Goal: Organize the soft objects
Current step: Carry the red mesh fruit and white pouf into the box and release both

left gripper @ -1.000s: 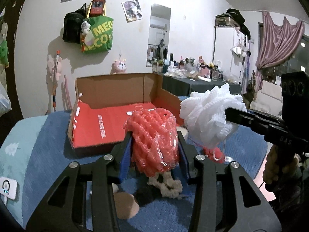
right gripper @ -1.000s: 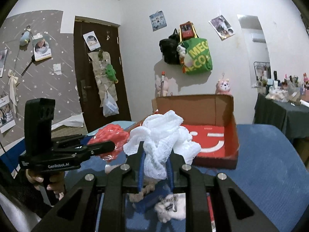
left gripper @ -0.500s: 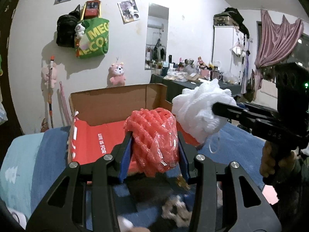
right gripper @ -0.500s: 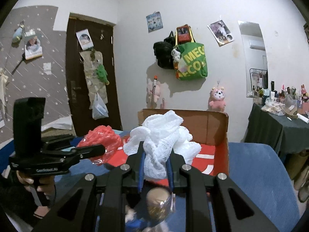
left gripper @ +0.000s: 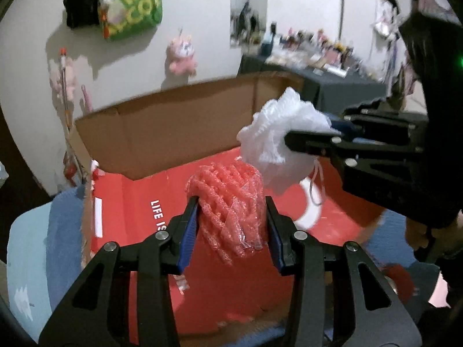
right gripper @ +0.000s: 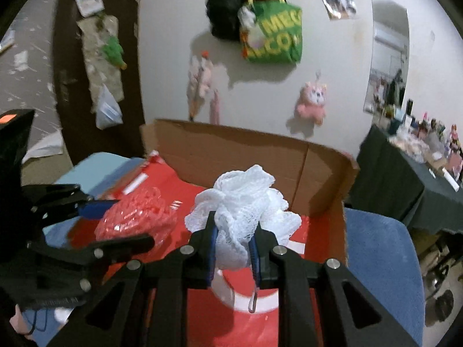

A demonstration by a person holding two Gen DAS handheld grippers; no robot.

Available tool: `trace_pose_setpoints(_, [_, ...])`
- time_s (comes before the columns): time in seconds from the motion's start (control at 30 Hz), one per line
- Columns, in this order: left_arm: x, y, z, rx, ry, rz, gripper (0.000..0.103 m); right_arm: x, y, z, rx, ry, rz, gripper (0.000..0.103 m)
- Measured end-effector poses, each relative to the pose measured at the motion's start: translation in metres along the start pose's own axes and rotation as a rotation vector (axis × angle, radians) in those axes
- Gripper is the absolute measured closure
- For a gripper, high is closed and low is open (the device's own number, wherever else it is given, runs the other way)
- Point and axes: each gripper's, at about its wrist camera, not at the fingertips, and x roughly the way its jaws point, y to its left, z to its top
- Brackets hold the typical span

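Observation:
My left gripper (left gripper: 231,225) is shut on a pink bubble-wrap bundle (left gripper: 228,211), held above the red floor of an open cardboard box (left gripper: 179,133). My right gripper (right gripper: 233,248) is shut on a white mesh bath pouf (right gripper: 243,202), whose cord loop hangs below the fingers. In the left wrist view the pouf (left gripper: 283,144) hangs just right of and above the pink bundle, with the right gripper (left gripper: 292,140) coming in from the right. The right wrist view shows the pink bundle (right gripper: 139,217) to the left, over the box (right gripper: 254,156).
The box sits on a blue rug (right gripper: 379,260) against a white wall with a green bag (right gripper: 275,37) and a pink plush (right gripper: 312,101). A dark cluttered table (right gripper: 411,179) stands to the right. A brown door (right gripper: 95,57) is at left. A hand (left gripper: 416,231) grips the right tool.
Both grippers have carried their loads forward from over the rug to over the box's red floor. The box now looms larger and lower in both views.

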Motion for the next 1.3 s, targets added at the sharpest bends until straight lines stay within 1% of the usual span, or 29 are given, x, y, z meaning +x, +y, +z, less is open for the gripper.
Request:
trace_pose_setpoints(0.03, [0.008,0.002,0.002,-0.002,0.019,0.002,0.063,0.015,-0.003,0.006,-0.001,0.032,-0.014,0.082])
trace_pose_setpoints(0.1, [0.032,0.013,0.011,-0.024,0.084,0.02,0.063,0.038,-0.009,0.013,0.008,0.081,-0.028,0.082])
trace_pose_setpoints(0.23, [0.068,0.024,0.021,-0.024,0.152,0.053,0.063,0.077,-0.019,0.023,0.039,0.168,-0.044,0.082])
trace_pose_setpoints(0.33, [0.091,0.03,0.025,-0.033,0.193,0.065,0.063,0.101,-0.026,0.029,0.063,0.207,-0.061,0.082])
trace_pose_setpoints(0.47, [0.119,0.042,0.028,-0.071,0.245,0.061,0.063,0.122,-0.037,0.027,0.105,0.255,-0.05,0.081])
trace_pose_setpoints(0.57, [0.132,0.045,0.027,-0.09,0.264,0.049,0.063,0.13,-0.042,0.024,0.126,0.26,-0.051,0.078])
trace_pose_setpoints(0.63, [0.14,0.046,0.026,-0.088,0.275,0.053,0.062,0.13,-0.043,0.023,0.135,0.261,-0.034,0.076])
trace_pose_setpoints(0.73, [0.145,0.045,0.027,-0.076,0.27,0.067,0.06,0.13,-0.045,0.022,0.143,0.272,-0.035,0.069])
trace_pose_setpoints(0.77, [0.145,0.043,0.027,-0.074,0.267,0.071,0.06,0.131,-0.045,0.022,0.143,0.277,-0.035,0.066])
trace_pose_setpoints(0.9, [0.145,0.043,0.026,-0.079,0.259,0.077,0.059,0.133,-0.046,0.023,0.152,0.292,-0.029,0.062])
trace_pose_setpoints(0.93, [0.146,0.046,0.026,-0.085,0.261,0.077,0.058,0.133,-0.047,0.023,0.156,0.293,-0.029,0.059])
trace_pose_setpoints(1.03, [0.144,0.049,0.024,-0.103,0.264,0.073,0.051,0.135,-0.049,0.024,0.158,0.304,-0.027,0.056])
trace_pose_setpoints(1.07, [0.144,0.05,0.023,-0.106,0.263,0.076,0.045,0.136,-0.049,0.024,0.156,0.311,-0.028,0.049])
trace_pose_setpoints(1.1, [0.143,0.051,0.022,-0.107,0.264,0.078,0.04,0.138,-0.05,0.024,0.158,0.317,-0.028,0.046])
trace_pose_setpoints(1.13, [0.143,0.052,0.02,-0.109,0.267,0.085,0.04,0.139,-0.051,0.025,0.162,0.322,-0.028,0.042])
trace_pose_setpoints(1.23, [0.143,0.055,0.022,-0.115,0.268,0.082,0.037,0.141,-0.054,0.023,0.174,0.333,-0.028,0.041])
trace_pose_setpoints(1.3, [0.143,0.057,0.022,-0.121,0.272,0.078,0.032,0.142,-0.056,0.023,0.182,0.339,-0.027,0.038])
